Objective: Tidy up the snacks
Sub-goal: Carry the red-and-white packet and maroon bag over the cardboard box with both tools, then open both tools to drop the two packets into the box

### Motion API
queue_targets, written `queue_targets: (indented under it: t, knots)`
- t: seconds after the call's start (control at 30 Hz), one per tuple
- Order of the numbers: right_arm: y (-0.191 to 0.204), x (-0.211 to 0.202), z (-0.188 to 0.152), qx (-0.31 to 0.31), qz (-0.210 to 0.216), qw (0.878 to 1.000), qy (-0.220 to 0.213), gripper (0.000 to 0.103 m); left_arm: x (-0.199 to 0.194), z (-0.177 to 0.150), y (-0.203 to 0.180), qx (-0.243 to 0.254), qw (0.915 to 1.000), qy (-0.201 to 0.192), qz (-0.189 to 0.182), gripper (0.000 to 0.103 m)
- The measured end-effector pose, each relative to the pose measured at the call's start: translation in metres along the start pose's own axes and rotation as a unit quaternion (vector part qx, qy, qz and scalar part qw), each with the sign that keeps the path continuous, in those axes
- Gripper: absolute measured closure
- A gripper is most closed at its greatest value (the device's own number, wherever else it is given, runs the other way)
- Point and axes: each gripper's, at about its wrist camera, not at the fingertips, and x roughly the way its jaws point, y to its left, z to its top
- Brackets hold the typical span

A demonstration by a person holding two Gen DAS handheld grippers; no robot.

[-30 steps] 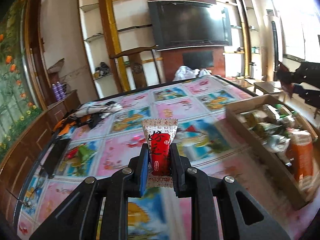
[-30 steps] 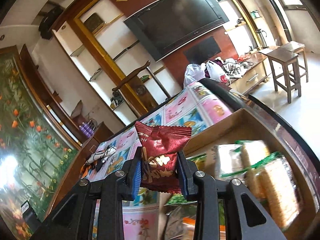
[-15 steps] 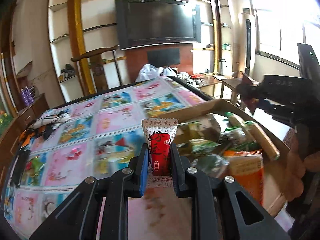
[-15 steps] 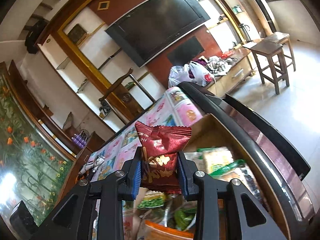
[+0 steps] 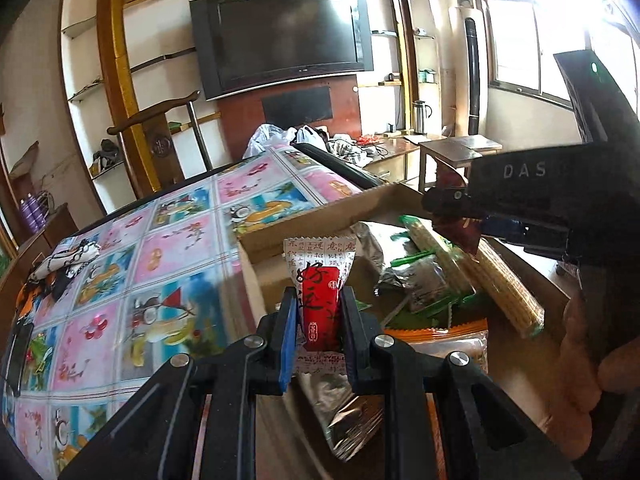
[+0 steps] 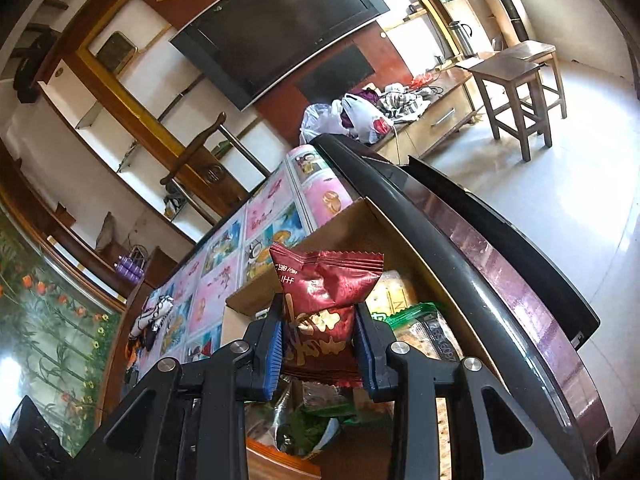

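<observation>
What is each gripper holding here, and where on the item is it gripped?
The left gripper pinches a white-and-red snack packet by its lower half. The right gripper pinches a dark red snack packet across its lower half.

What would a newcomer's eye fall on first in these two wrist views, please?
Most likely the two snack packets held up close: a white-and-red packet clamped in the left gripper, and a dark red foil packet clamped in the right gripper. Both hang over an open cardboard box of mixed snacks at the right end of the picture-tiled table. Behind, a large dark television fills the wall.
</observation>
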Motion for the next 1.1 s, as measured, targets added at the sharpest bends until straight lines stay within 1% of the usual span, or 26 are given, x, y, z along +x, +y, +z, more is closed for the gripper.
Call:
queue_targets:
  t: [0.27, 0.53, 1.1]
  knots:
    - [0.01, 0.005, -0.003, -0.031, -0.029, 0.999, 0.015, 0.07, 0.008, -0.004, -0.013, 0.019, 0.9998, -0.002, 0.004, 0.084]
    - [0.014, 0.01, -0.006, -0.052, -0.046, 0.997, 0.027, 0.069, 0.01, -0.005, -0.017, 0.029, 0.9995, -0.007, 0.007, 0.084]
    - [0.017, 0.012, -0.008, -0.059, -0.046, 0.997, 0.03, 0.068, 0.007, -0.004, -0.018, 0.035, 0.9993, -0.01, 0.011, 0.083]
